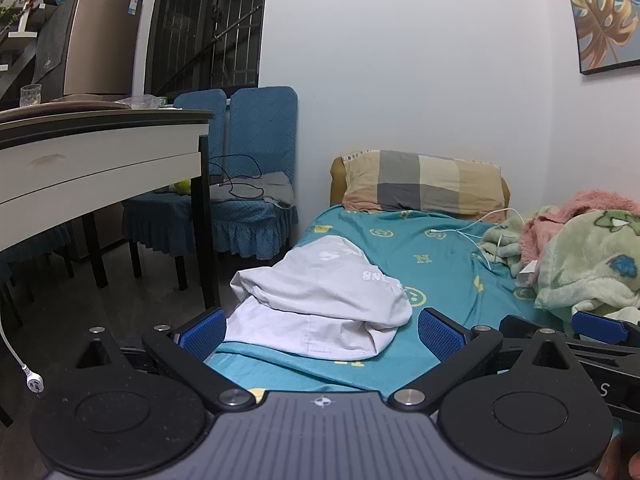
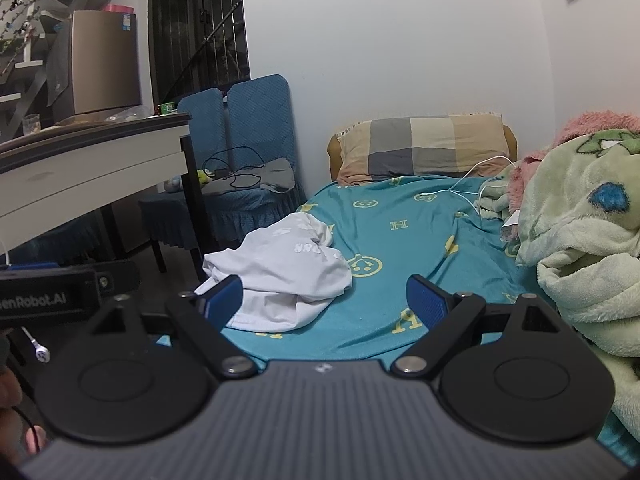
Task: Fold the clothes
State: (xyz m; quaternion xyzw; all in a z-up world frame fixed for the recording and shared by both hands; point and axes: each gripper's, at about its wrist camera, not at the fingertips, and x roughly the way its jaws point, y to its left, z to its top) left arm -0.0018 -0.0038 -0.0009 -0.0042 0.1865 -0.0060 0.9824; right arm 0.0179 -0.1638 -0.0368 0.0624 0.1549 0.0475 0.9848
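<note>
**Hovering over bed, both claws wide apart**

Hovering low at the bed's near edge: left gripper [image 1: 320,330] pitched slightly down, jaws spread wide, nothing clamped. Right gripper [image 2: 325,300] alongside, jaws also fully apart and empty.

White garment [image 1: 320,300] lies crumpled on the teal sheet [image 1: 432,256] at the bed's left edge, just ahead of the left claw; from the right wrist it's at 11 o'clock. Long axis runs roughly 7-to-1 o'clock, printed side up. Pillow [image 1: 424,184] at 12 o'clock, green blanket [image 2: 580,240] at 3.
</note>
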